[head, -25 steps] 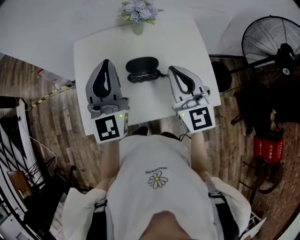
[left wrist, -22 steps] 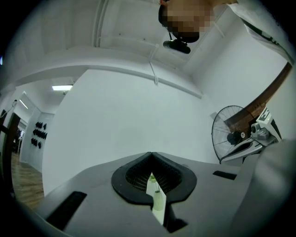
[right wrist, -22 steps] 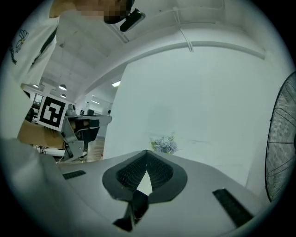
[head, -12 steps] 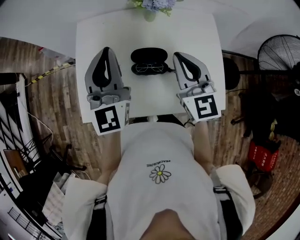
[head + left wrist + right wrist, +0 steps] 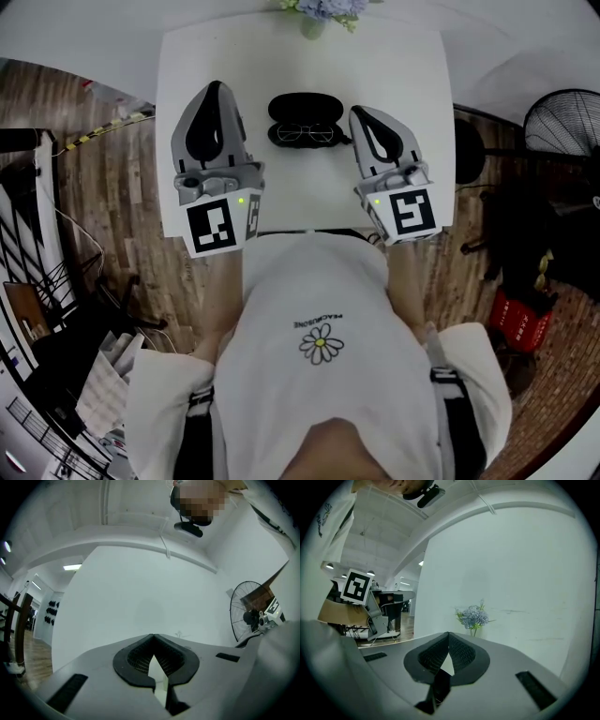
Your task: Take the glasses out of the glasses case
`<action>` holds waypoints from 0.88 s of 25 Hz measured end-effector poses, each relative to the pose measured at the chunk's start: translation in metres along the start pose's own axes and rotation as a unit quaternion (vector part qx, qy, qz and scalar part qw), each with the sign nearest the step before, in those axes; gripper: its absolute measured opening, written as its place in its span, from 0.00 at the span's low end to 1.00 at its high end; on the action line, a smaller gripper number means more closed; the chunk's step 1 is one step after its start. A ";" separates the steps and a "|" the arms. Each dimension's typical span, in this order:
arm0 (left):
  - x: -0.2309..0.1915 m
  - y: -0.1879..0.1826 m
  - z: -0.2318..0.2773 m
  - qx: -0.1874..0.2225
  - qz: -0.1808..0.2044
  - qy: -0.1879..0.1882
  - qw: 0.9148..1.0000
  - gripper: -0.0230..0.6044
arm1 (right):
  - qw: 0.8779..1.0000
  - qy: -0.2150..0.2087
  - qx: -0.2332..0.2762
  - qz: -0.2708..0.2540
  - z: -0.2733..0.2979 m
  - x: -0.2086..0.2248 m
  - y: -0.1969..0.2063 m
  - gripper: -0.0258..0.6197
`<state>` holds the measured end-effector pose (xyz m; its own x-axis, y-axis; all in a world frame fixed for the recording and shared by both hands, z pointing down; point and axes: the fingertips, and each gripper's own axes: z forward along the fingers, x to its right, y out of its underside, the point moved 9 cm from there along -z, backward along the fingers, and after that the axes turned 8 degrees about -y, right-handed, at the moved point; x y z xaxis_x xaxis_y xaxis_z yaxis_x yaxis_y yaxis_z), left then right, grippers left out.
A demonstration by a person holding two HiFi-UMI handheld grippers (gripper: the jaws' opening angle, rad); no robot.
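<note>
Over the last second both grippers have sunk a little and settled on either side of the case (image 5: 305, 107), and the head view has swung so the whole table (image 5: 403, 56) now sits squarely ahead. The left gripper (image 5: 214, 87) lies at 9 o'clock of the case, a small gap away. The right gripper (image 5: 359, 112) lies at 3 o'clock, just beside the case's end; whether it touches is not clear.

Nothing about the case itself has changed. It lies open near the table's middle, lid toward the flowers (image 5: 323, 7) at 12 o'clock, and the glasses (image 5: 307, 136) rest inside the near half, lenses facing up.

Both grippers are clenched on nothing: in each gripper view the 2 jaw tips meet, with only wall and table beyond them.

So this reads as the approach only, with the removal not yet begun. 1 gripper will have to spread its jaws before it can take the frame, while the other could steady the case.
</note>
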<state>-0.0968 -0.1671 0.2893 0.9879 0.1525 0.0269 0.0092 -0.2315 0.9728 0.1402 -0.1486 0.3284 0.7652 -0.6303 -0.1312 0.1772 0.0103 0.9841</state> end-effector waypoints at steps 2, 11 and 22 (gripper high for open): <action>0.000 0.000 0.001 0.000 0.001 0.001 1.000 0.06 | 1.000 0.003 -0.011 0.011 0.001 0.002 0.003 0.05; 0.002 0.006 0.006 -0.007 0.019 0.013 1.000 0.06 | 0.980 -0.166 -0.106 0.002 0.051 0.011 0.009 0.28; -0.007 0.034 0.002 -0.046 0.053 0.023 0.997 0.06 | 0.899 -0.343 -0.269 -0.034 0.106 0.006 0.067 0.28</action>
<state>-0.1031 -0.1779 0.3213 0.9745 0.1756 0.1400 -0.1120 -0.1606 0.9806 0.0904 -0.2340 0.4060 0.2125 -0.9722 0.0980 0.6246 0.2123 0.7516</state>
